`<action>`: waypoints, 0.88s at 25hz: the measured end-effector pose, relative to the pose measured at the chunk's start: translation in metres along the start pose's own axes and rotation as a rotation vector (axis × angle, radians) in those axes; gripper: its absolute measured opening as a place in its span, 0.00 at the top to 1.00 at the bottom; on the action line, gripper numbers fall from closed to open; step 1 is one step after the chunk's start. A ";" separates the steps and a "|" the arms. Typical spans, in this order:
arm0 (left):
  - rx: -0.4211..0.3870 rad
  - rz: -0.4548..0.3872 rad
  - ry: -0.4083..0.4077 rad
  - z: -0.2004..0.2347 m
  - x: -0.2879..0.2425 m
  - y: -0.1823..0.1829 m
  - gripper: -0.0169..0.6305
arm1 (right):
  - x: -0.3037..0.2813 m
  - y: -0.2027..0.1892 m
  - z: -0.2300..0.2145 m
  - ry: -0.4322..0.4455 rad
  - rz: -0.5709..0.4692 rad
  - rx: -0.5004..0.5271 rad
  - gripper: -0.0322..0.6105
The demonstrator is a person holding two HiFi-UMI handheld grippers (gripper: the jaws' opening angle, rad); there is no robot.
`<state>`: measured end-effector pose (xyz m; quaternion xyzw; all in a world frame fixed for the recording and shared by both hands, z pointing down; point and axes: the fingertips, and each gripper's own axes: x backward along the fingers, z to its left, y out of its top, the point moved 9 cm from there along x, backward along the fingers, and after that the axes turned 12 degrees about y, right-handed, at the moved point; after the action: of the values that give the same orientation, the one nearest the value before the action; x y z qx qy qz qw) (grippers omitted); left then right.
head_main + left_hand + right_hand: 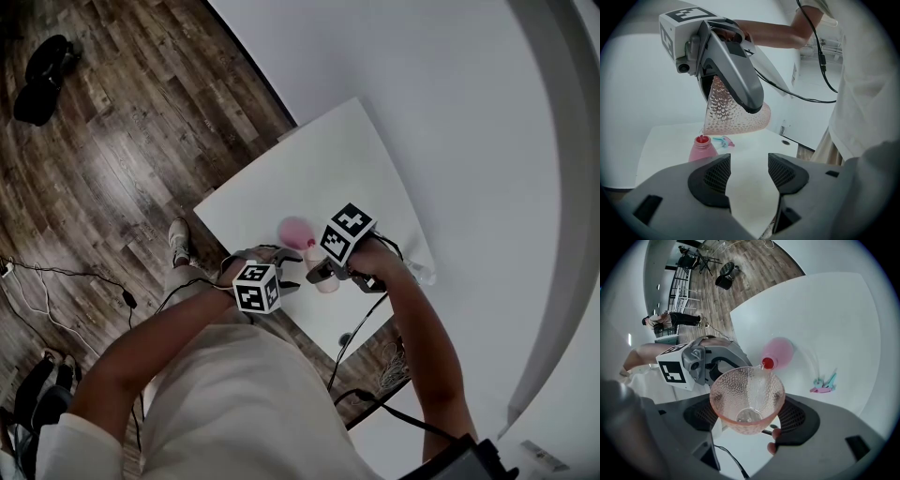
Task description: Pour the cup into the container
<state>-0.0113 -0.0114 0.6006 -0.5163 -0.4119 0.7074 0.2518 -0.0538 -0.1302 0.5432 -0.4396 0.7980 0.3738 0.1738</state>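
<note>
A pink dimpled cup [747, 399] is tipped forward with my right gripper [750, 417] shut on it. Its lip hangs just over the red mouth of a pink bottle [778, 352] standing on the white table [309, 159]. From the left gripper view the cup [736, 117] slants above the bottle [702, 150], and a thin clear trickle seems to run between them. My left gripper [749, 174] is open and holds nothing, low over the table on the near side of the bottle. In the head view both grippers sit at the table's near edge, the left [286, 274] beside the right [323, 270].
A small teal and pink clip [824, 384] lies on the table beyond the bottle. A cable hangs from the right gripper across the table's near edge [352, 342]. A round hole [786, 142] marks the tabletop near its edge. Wooden floor [112, 141] lies to the left.
</note>
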 end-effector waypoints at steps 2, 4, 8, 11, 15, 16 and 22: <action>-0.001 -0.002 -0.001 0.000 0.001 0.000 0.59 | 0.000 0.000 0.002 -0.001 0.007 -0.001 0.37; -0.001 -0.002 -0.002 -0.001 0.002 -0.001 0.59 | 0.000 0.001 0.003 -0.002 0.013 -0.003 0.37; 0.000 -0.003 -0.005 0.000 0.001 -0.001 0.59 | 0.001 0.002 0.003 -0.002 0.025 -0.002 0.37; -0.001 -0.005 -0.008 0.001 0.001 -0.001 0.59 | 0.001 0.002 0.004 -0.002 0.035 -0.002 0.37; -0.002 -0.008 -0.013 0.001 0.003 -0.001 0.59 | 0.002 0.003 0.006 -0.001 0.044 -0.007 0.37; -0.002 -0.009 -0.015 0.001 0.004 -0.001 0.59 | 0.003 0.004 0.007 -0.001 0.046 -0.008 0.37; -0.005 -0.012 -0.020 0.002 0.007 0.001 0.59 | 0.005 0.003 0.008 -0.002 0.054 -0.016 0.37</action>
<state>-0.0155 -0.0072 0.5970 -0.5071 -0.4193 0.7100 0.2508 -0.0593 -0.1259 0.5361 -0.4190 0.8063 0.3853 0.1609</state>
